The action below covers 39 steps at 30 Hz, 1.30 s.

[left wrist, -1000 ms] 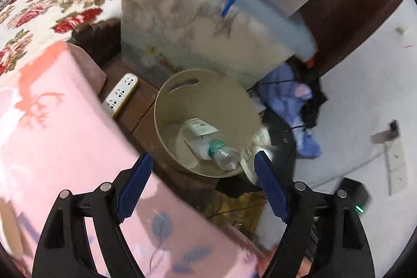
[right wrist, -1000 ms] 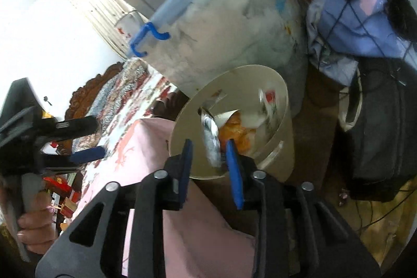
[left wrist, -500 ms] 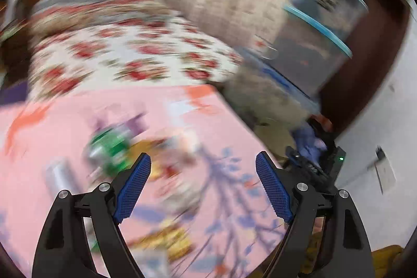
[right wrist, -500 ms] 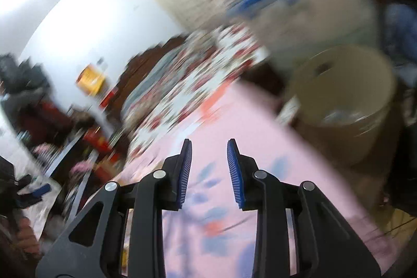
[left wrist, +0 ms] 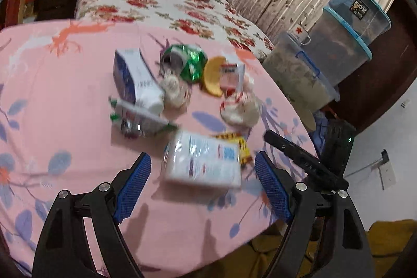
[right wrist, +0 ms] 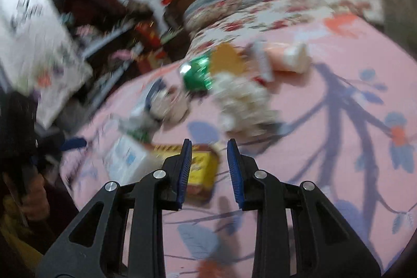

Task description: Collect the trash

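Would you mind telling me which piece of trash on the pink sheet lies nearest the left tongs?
The clear plastic packet with the blue-and-white label lies just ahead of the open left tongs; the boxes, green wrapper and tissue wads sit farther back.

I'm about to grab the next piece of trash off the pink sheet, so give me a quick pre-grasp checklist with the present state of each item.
1. Left hand-held gripper empty, jaws wide: ok.
2. Right hand-held gripper empty, jaws narrowly apart: ok.
3. White packet ahead between left jaws, not yet touched: ok.
4. Yellow packet lined up with right jaws: not ok, it sits off behind the left finger.
5. Right view sharp enough to aim: not ok, blurred.
6. Bin within reach: cannot tell.
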Tool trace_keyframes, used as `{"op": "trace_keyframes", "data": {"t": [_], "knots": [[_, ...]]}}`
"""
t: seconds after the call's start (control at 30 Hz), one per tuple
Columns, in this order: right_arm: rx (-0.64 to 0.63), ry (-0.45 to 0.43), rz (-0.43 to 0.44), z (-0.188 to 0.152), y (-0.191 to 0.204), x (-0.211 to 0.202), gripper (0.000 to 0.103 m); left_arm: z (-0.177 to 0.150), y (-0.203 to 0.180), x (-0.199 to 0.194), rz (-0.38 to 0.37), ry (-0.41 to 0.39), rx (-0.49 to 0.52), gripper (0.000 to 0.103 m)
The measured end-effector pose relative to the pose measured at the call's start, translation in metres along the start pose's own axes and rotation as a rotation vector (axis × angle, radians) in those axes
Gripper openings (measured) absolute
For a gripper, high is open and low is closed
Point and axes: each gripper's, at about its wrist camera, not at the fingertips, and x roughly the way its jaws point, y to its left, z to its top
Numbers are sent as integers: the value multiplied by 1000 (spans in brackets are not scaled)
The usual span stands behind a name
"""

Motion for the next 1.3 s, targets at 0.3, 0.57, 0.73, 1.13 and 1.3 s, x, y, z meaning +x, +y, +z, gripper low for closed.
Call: {"op": "trace_keyframes", "data": {"t": [0.3,0.57,0.73,1.13,1.3], "knots": [[-343,195,271,-32,112,39,32,-31,50,11,-60,50,-155,79],[-333,75,65,-16,90,24,41,-36,69,7,-14,37,-211,85],[-255,19,-65,2,60,20,67,-35,53,20,-25,69,-176,88],[-166,155,-34,21,37,75,62,-38,24,47,112,120,-71,89],[-201,220,84,-2,52,57,61,-38,29,51,191,120,-47,88]]}}
